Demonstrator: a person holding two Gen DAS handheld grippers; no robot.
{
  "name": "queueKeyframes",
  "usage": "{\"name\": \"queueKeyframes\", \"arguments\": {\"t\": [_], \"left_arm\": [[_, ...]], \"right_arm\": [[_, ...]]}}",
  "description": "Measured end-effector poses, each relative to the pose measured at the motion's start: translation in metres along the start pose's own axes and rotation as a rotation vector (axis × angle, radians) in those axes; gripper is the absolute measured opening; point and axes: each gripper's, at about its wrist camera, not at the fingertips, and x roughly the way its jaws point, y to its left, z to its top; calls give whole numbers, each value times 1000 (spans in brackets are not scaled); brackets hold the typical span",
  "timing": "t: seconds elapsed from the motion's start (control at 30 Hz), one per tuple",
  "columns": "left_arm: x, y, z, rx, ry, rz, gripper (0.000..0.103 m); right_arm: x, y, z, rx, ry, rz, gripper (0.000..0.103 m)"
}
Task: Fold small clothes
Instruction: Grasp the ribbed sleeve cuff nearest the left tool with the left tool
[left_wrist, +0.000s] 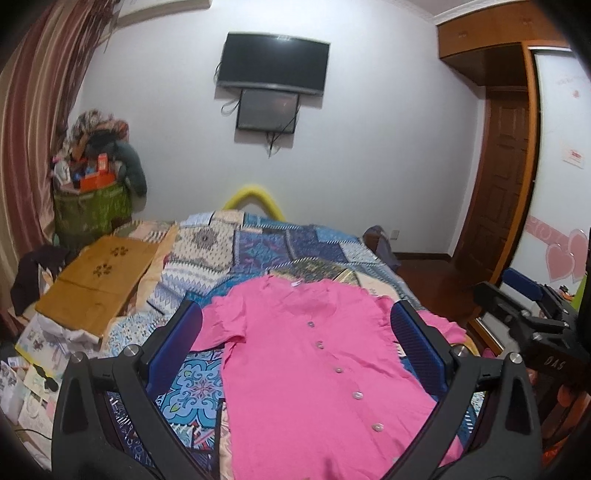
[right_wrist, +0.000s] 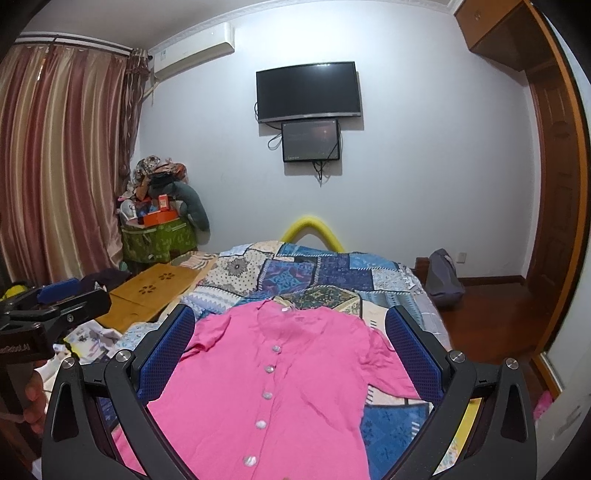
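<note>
Pink button-front shirt (left_wrist: 314, 354) lies flat on my patchwork quilt (left_wrist: 258, 247).
My left gripper (left_wrist: 295, 339) and right gripper (right_wrist: 290, 343) hover spread wide, empty.

On the black body of my right gripper (left_wrist: 532, 325), seen from my left wrist camera beside the pink button-front shirt (left_wrist: 317, 369), I read pale letters "DAS". On the black body of my left gripper (right_wrist: 48, 306), left of that shirt in my right wrist view, white lettering is cut off and unreadable.

Shirt (left_wrist: 314, 369) on bed (left_wrist: 258, 251)
</note>
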Motion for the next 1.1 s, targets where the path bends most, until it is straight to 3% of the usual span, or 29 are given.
{"name": "queueKeyframes", "arguments": {"t": [0.17,0.4,0.47,0.6,0.73,0.87,1.03,1.1], "left_arm": [[58,42,3,-55,107,68,103],[143,111,-9,-69,274,197,103],[167,134,-18,-81,324,222,102],[210,181,-40,-124,428,320,90],[247,230,-68,-238,548,350,79],[270,257,-94,-365,633,278,65],[277,255,-97,-436,626,185,48],[285,256,-97,-454,631,144,32]], "right_arm": [[39,-10,-2,0,45,9,102],[104,-32,-11,3,169,27,85],[124,-40,-16,17,213,34,85],[151,-48,-25,33,288,42,81],[178,-54,-38,35,356,45,78],[197,-55,-52,33,415,59,78],[218,-53,-67,33,481,90,78],[223,-53,-71,34,507,104,78]]}}
